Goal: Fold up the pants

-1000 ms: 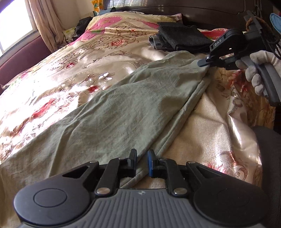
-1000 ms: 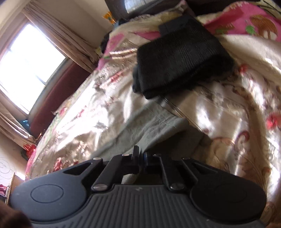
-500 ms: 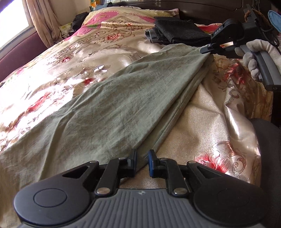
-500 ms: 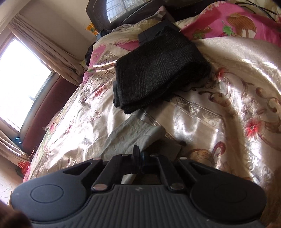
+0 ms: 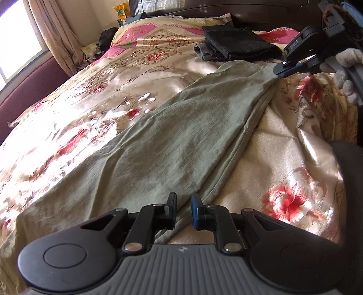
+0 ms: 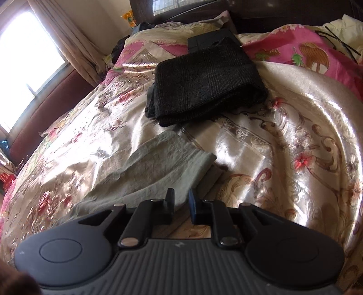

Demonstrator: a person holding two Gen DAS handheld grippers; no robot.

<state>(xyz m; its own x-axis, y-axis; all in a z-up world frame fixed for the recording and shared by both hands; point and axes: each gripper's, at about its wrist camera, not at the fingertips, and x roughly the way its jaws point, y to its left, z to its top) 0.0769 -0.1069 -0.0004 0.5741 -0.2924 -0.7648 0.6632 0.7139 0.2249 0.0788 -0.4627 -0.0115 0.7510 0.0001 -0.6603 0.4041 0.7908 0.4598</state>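
pants [image 5: 172, 145] run off frame lower left; both tongs parted

A home bedroom. A bed [image 5: 283, 140] with a shiny floral cover fills the scene, a dark wooden headboard [image 5: 261, 13] at its far end. On the left, a window [image 6: 25, 56] with beige curtains [image 5: 59, 38]. Folded dark clothes [image 6: 204, 84] lie near the pillows [image 5: 172, 27].

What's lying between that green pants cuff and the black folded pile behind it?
Only a narrow strip of the floral bedspread separates the green pants from the black folded clothes, shown in the right wrist view.
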